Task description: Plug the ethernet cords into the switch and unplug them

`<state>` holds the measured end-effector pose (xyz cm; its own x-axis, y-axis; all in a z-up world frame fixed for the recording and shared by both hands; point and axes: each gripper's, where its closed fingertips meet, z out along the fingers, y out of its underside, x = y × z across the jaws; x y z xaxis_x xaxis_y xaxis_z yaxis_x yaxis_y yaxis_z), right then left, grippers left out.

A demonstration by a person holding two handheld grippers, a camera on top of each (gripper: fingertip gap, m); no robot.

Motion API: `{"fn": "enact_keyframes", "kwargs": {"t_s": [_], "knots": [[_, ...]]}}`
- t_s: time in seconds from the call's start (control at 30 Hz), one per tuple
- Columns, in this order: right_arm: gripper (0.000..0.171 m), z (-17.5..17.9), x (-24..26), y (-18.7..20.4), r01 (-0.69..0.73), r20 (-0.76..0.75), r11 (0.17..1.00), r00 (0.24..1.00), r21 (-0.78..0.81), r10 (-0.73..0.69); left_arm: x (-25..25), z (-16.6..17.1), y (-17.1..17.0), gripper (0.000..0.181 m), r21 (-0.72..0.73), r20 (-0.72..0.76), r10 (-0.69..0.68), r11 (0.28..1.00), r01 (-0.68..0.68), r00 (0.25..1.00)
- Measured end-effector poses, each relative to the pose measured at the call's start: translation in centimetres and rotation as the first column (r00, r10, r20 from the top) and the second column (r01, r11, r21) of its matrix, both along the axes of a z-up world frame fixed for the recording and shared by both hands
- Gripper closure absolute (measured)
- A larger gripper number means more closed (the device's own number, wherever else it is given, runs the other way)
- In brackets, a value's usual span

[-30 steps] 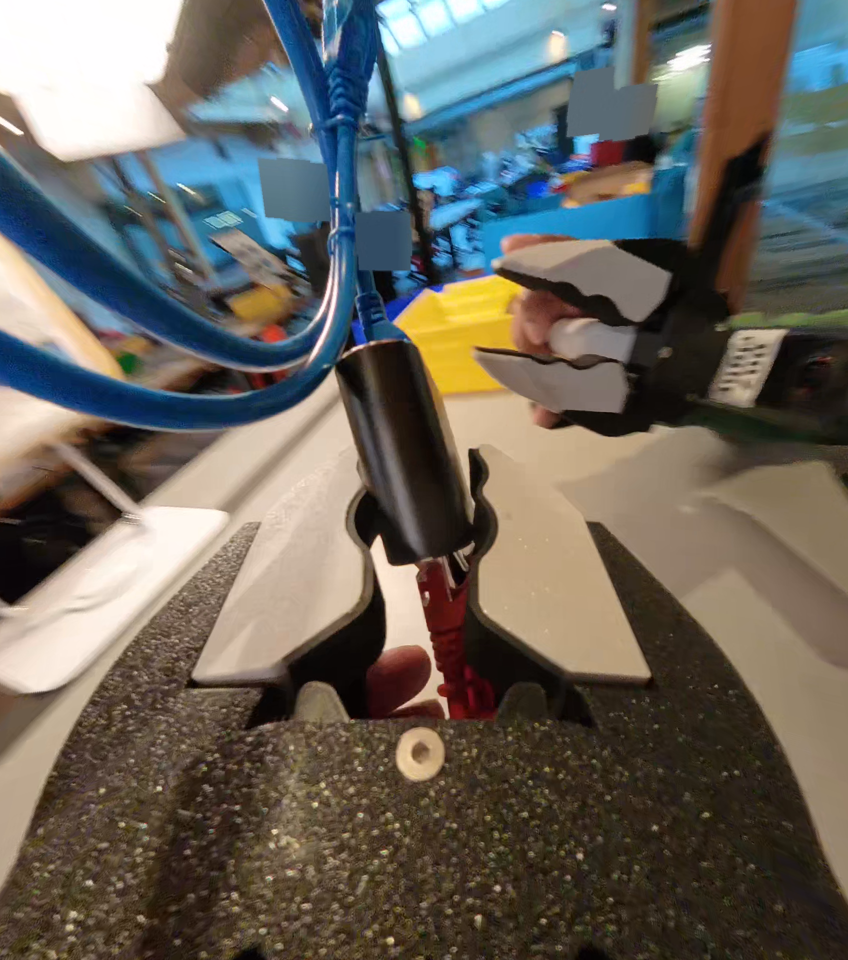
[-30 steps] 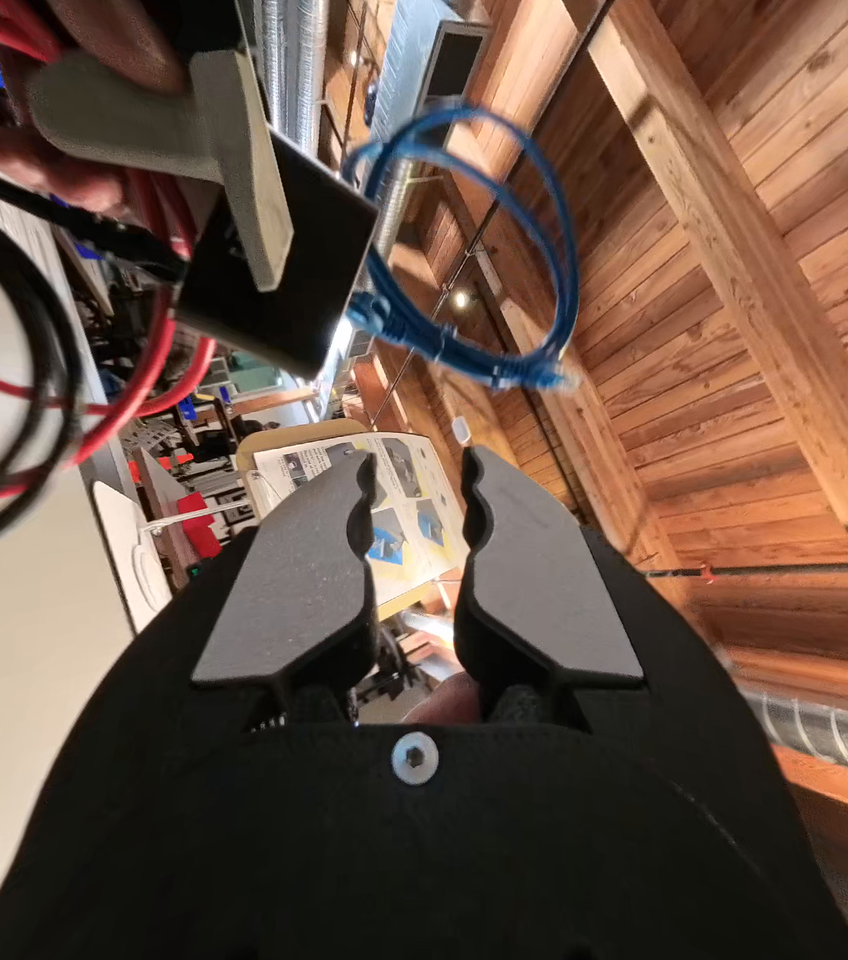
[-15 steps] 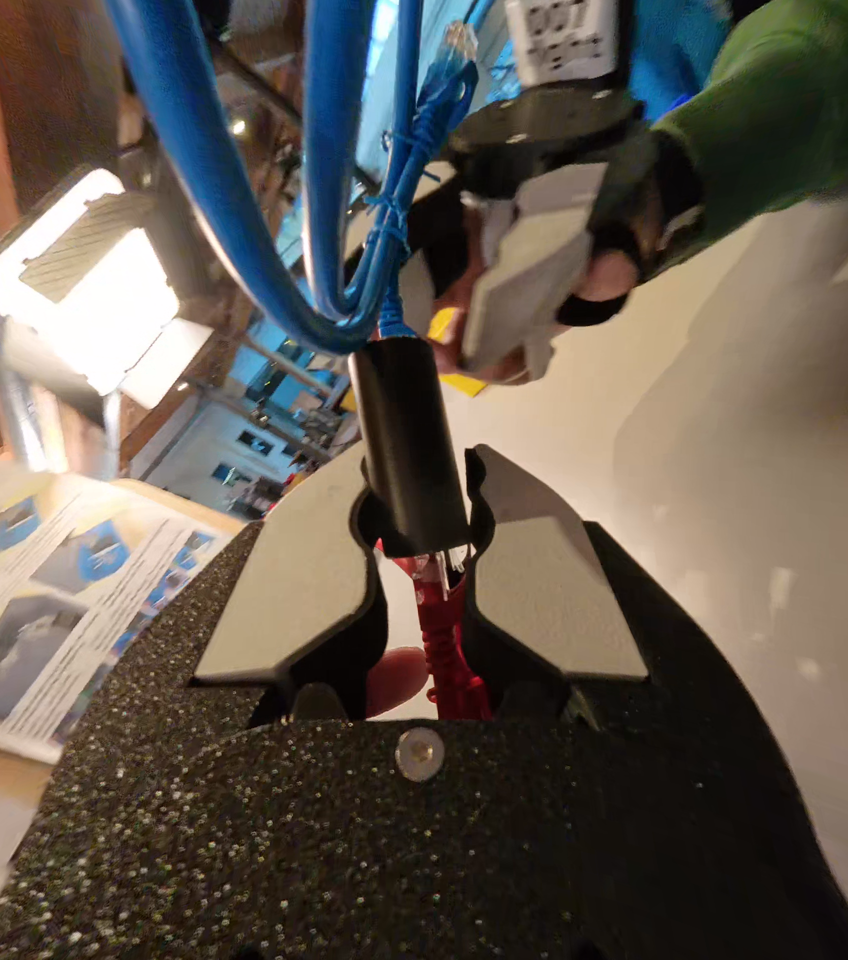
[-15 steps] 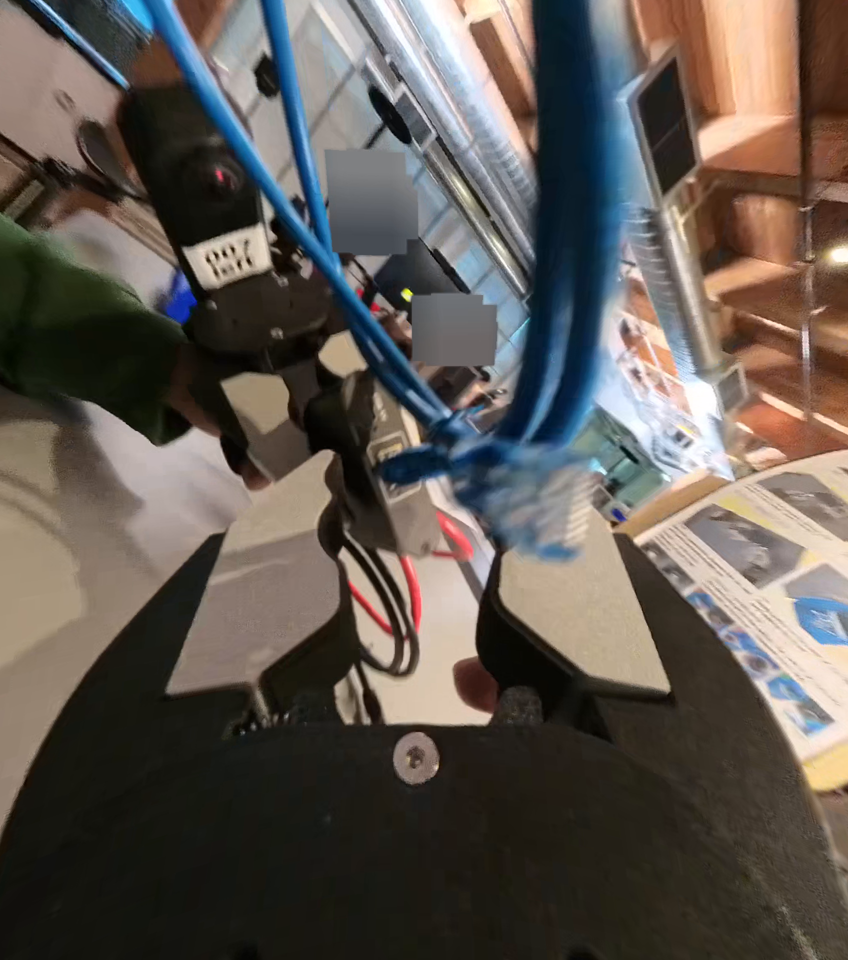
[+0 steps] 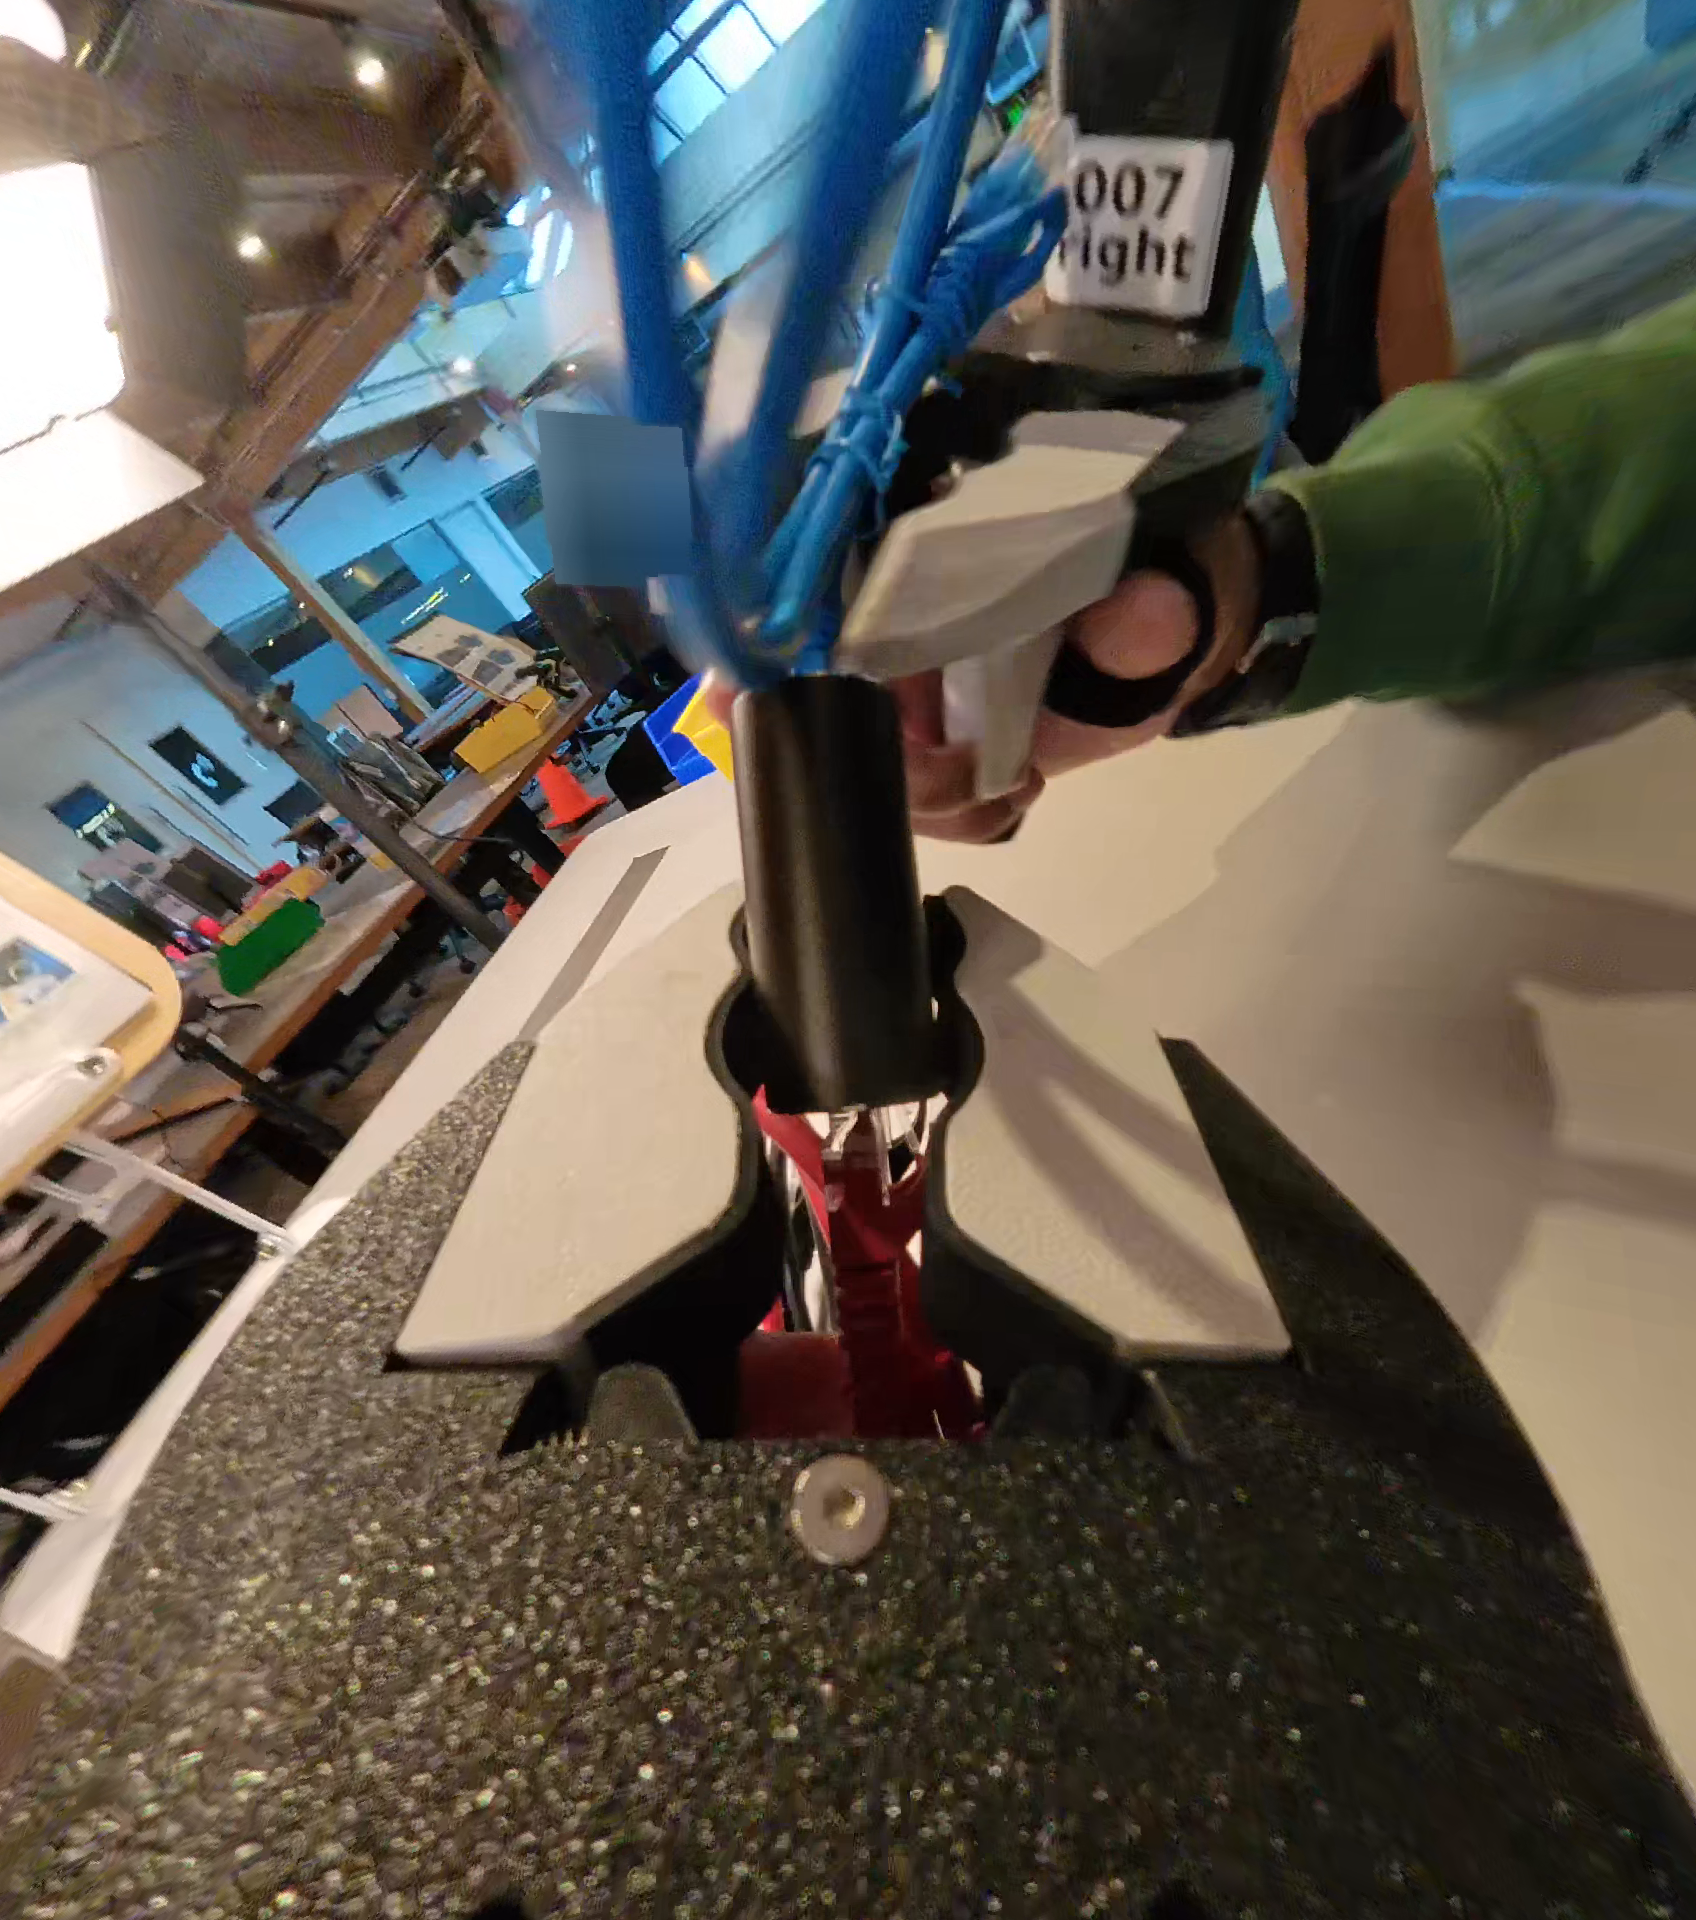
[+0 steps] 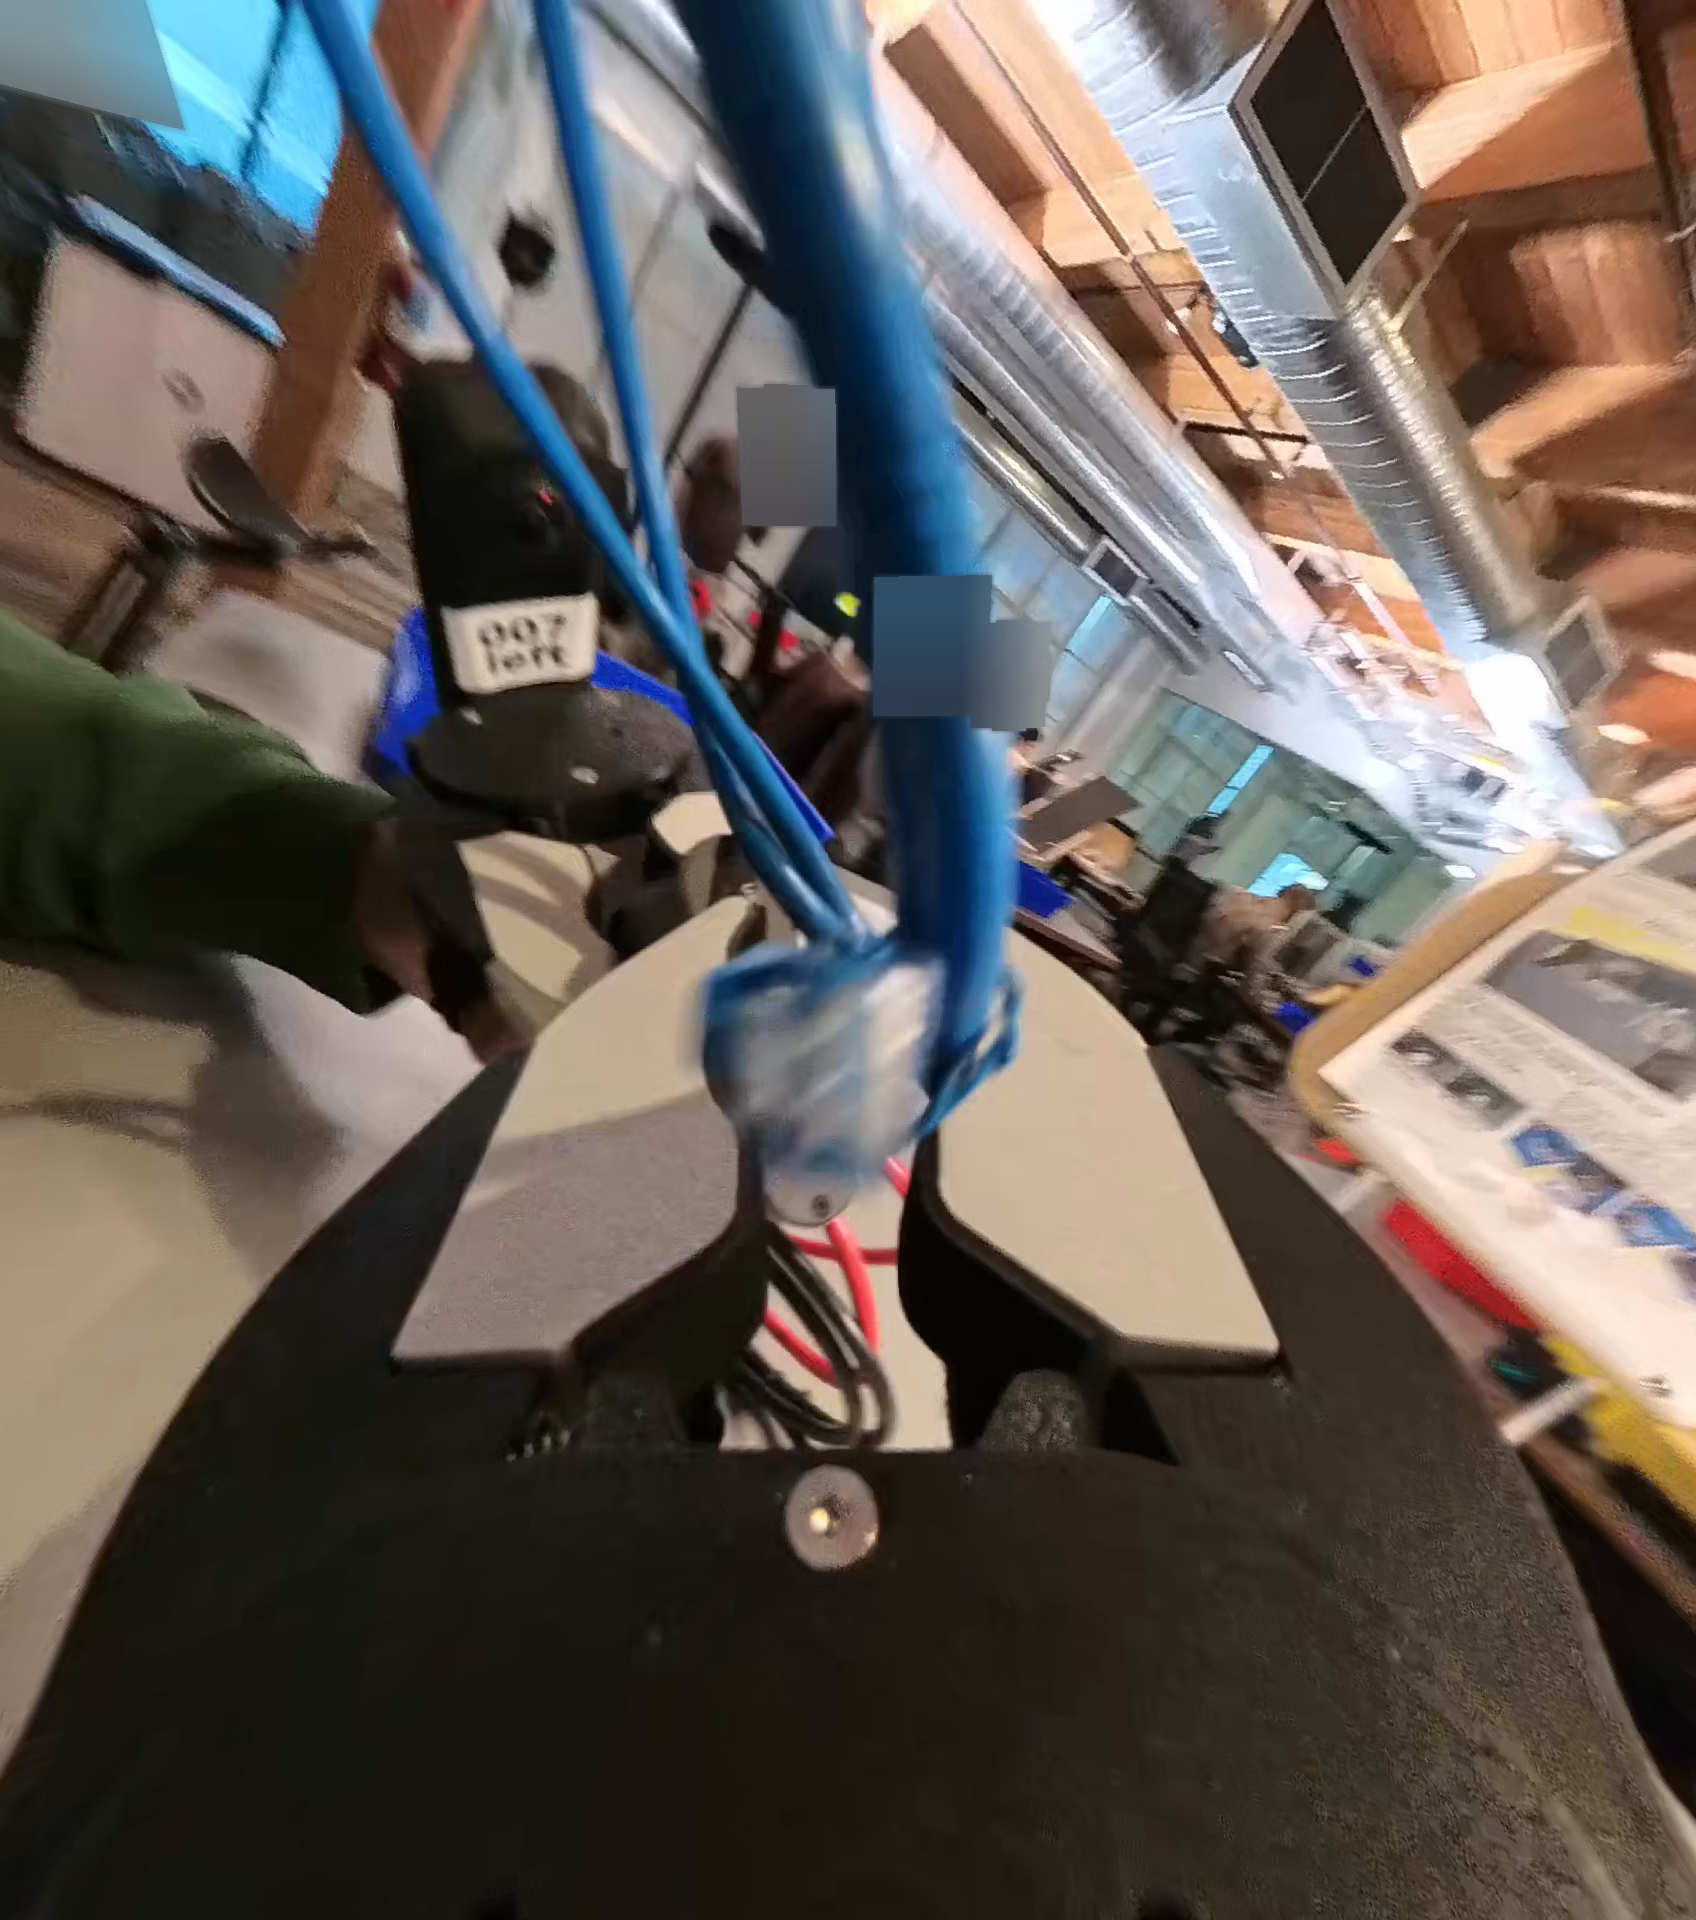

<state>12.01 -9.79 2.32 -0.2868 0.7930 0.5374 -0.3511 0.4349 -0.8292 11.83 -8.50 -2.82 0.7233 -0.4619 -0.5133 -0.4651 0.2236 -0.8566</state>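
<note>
Since half a second ago the right gripper has closed in on the blue cord; its plug, then just ahead of the right-hand finger, now sits blurred between both fingers, while the left wrist view has tilted to show more bench. The left gripper remains clenched on the switch, a black box standing upright out of the notch between its fingers, blue cord entering its far end and a red cord leaving the near end toward the palm. Whether the right gripper has clamped the plug cannot be told; the jaws stand apart and the plug is smeared by motion. Handling judgement: the switch is rigid, light and smooth-sided, so it could twist in the grasp under a pull. The cord is limp, springy and bundled with a tie, offering no purchase for insertion. Hold should be taken on the stiff plug body, just behind its latch, which is thin plastic and likely to snap if levered.
</note>
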Motion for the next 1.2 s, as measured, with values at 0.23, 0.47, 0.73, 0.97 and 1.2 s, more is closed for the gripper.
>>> {"fn": "enact_keyframes", "kwargs": {"t_s": [0.23,0.47,0.73,0.97,1.2], "knots": [[0.136,-1.4,-0.7,1.6,-0.023,0.099,0.995,0.995,-0.097,0.032,-1.2,0.9,-0.3,0.153,-0.060,0.230,-0.062,0.995,0.077,0.971],[0.139,-1.7,-0.9,0.7,-0.028,0.104,0.997,0.994,-0.068,0.035,-0.6,0.3,-0.5,0.153,-0.083,0.211,-0.101,0.989,0.121,0.972],[0.146,-1.7,-0.5,1.1,-0.057,0.098,0.995,0.993,-0.083,0.066,-0.7,-0.1,-0.4,0.153,-0.088,0.181,-0.086,0.991,0.104,0.980],[0.148,-2.3,-0.5,1.0,-0.054,0.090,0.998,0.994,-0.039,0.058,-0.7,-0.7,-0.2,0.153,-0.099,0.139,-0.068,0.992,0.083,0.988],[0.145,-2.9,-0.1,1.1,-0.037,0.074,0.999,0.997,0.036,0.034,-0.4,-1.2,-0.2,0.153,-0.103,0.084,-0.066,0.992,0.075,0.994]]}}
